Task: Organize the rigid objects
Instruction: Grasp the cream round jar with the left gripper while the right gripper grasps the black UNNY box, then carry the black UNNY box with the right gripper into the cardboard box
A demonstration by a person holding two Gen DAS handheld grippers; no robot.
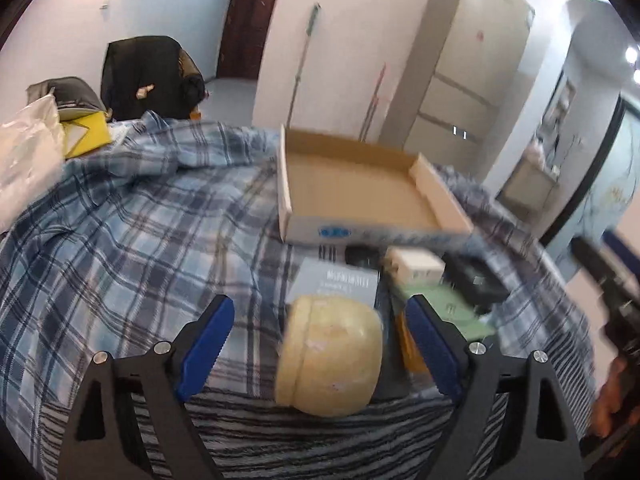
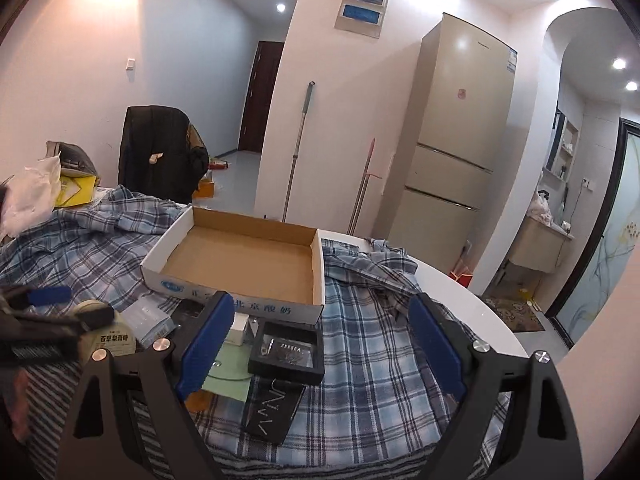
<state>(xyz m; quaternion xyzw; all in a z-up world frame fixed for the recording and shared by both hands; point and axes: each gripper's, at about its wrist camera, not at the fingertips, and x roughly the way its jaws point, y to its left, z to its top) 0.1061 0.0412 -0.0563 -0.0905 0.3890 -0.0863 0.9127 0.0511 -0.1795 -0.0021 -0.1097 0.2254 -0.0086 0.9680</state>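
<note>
An open cardboard tray box [image 1: 352,188] [image 2: 240,258] lies empty on the plaid cloth. In front of it lie a cream round jar [image 1: 330,354] [image 2: 108,332], a grey packet [image 1: 336,284] [image 2: 146,318], a black framed case [image 2: 286,350] [image 1: 474,280], a small white box [image 1: 416,268] [image 2: 240,326], a green card [image 2: 228,372] and a black sleeve [image 2: 276,412]. My left gripper [image 1: 322,350] is open, its jaws either side of the jar without touching it. My right gripper [image 2: 320,346] is open above the black case.
The table [image 2: 460,284] is draped with blue plaid cloth [image 2: 368,344] and a striped cloth at the front. A yellow box [image 2: 74,190], white bag and dark chair [image 2: 160,152] stand at the far left. A fridge [image 2: 452,152] and two leaning poles stand behind.
</note>
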